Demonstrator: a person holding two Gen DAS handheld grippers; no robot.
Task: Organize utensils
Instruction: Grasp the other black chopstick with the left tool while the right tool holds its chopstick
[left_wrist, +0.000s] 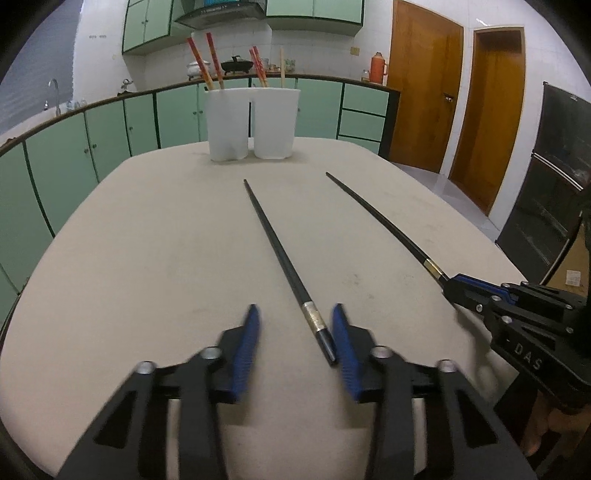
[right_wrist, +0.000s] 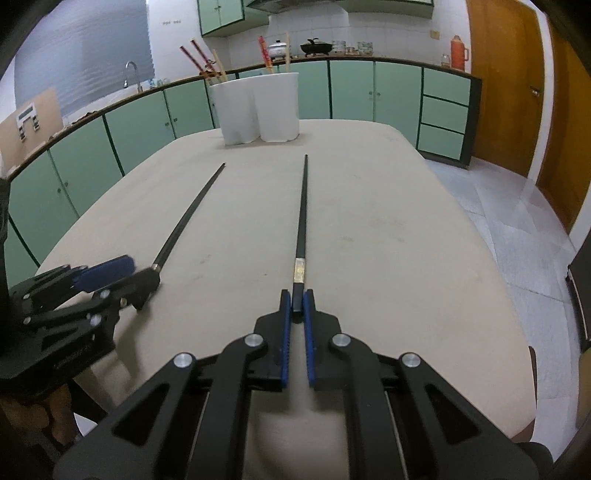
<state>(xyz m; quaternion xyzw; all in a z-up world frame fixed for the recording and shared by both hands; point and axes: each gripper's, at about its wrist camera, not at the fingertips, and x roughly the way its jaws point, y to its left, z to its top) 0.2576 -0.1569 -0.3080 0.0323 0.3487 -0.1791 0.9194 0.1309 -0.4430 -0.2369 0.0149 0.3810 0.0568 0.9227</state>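
Chopsticks, two black ones, lie on the table (left_wrist: 147, 240), pointing toward the white holder (left_wrist: 252, 123) at its far end. The right gripper (right_wrist: 296, 299) is pressed together on the butt of the right chopstick (right_wrist: 302, 214), which looks clear of the table or barely on it. The left gripper (left_wrist: 294, 323) is spread, with the left chopstick (left_wrist: 275, 243) lying flat between its fingers; the butt sits just beside the right-hand pad (left_wrist: 341, 350), and the other pad is well apart from it.

To do this pickup well, the left gripper probably needs to shift a little so the stick sits midway between the pads, then close squarely on the section behind the silver band (left_wrist: 313, 319). Closing off-centre could roll or skid the thin stick sideways. Pads should stay low, close to the tabletop, so the stick does not slip under them. Once both are held, tips should be lifted and tilted down into one holder compartment, clear of the red chopsticks (left_wrist: 207, 61) already standing there.

Writing: "DAS" shows on the right gripper's body in the left wrist view. Marks on the red chopsticks are too small to read.
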